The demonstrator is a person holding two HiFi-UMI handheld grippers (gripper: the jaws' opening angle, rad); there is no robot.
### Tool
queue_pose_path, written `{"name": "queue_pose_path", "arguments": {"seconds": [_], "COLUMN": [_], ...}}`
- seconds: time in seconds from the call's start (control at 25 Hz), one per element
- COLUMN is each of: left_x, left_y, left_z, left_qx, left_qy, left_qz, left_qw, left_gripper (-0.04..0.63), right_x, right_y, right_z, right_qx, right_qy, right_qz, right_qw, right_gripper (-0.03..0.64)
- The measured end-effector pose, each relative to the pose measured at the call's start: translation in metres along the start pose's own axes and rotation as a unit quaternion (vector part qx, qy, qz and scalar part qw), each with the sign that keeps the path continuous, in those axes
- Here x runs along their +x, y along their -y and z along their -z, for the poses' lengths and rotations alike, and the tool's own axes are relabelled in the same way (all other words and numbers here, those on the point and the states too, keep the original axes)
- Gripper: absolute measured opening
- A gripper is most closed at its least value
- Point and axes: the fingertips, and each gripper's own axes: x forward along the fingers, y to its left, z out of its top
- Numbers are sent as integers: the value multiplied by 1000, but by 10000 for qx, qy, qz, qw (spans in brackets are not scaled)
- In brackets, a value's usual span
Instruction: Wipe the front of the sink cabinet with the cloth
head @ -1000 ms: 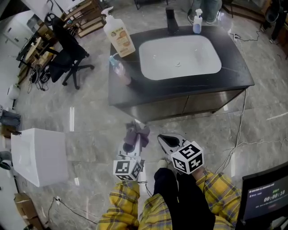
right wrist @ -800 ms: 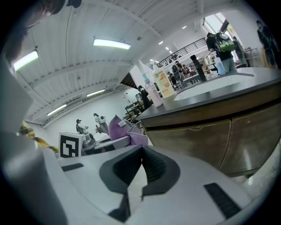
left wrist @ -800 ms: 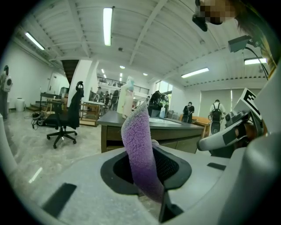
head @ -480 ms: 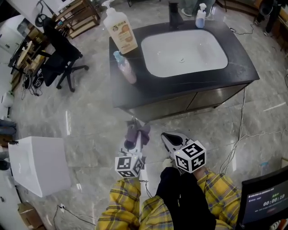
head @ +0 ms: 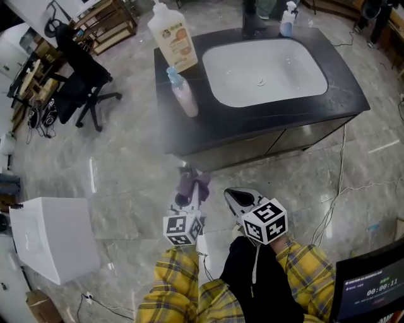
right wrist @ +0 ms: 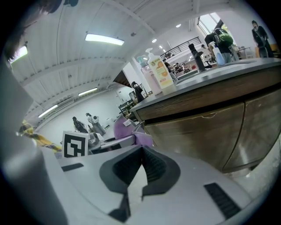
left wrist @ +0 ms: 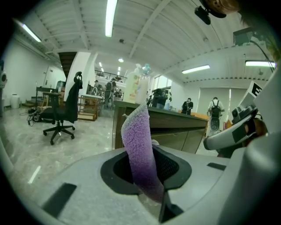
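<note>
The sink cabinet (head: 252,148) has a black top, a white basin and brown doors. It stands just ahead of both grippers. My left gripper (head: 188,192) is shut on a purple cloth (head: 190,182), which stands up out of the jaws and is apart from the cabinet front. In the left gripper view the cloth (left wrist: 139,149) rises between the jaws of the left gripper (left wrist: 147,178), with the cabinet (left wrist: 175,134) behind it. My right gripper (head: 238,199) is beside it, shut and holding nothing. The right gripper view shows the right gripper (right wrist: 141,154) near the cabinet doors (right wrist: 210,127), with the cloth (right wrist: 125,128) to its left.
On the countertop stand a large pump bottle (head: 173,35), a pink spray bottle (head: 185,96), a faucet (head: 252,17) and a small bottle (head: 288,19). An office chair (head: 82,76) and a white box (head: 53,233) are at the left. Cables (head: 341,189) trail on the floor at the right, beside a monitor (head: 372,284).
The head view has drifted slightly, so the cabinet sits a little higher and further right. Both grippers keep their places, and the left still holds the cloth.
</note>
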Motion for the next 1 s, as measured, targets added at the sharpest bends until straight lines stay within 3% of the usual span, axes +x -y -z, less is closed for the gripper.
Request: {"name": "queue_pose_path", "arguments": {"seconds": [0.56,1.0], "left_x": [42,72], "left_y": [-17,20], "left_z": [11,8], "left_qx": [75,86], "left_qy": [13,115], "left_qz": [-211,-235], "left_qw": [9997,9996], "left_gripper": [75,75], "right_x": [3,-17], "right_y": [36,96], "right_z": [14,3], "right_qx": [88,152], "right_qy": [90,260], "right_qz": [108,263], "right_qw": [9999,9992], "right_gripper": [5,5]}}
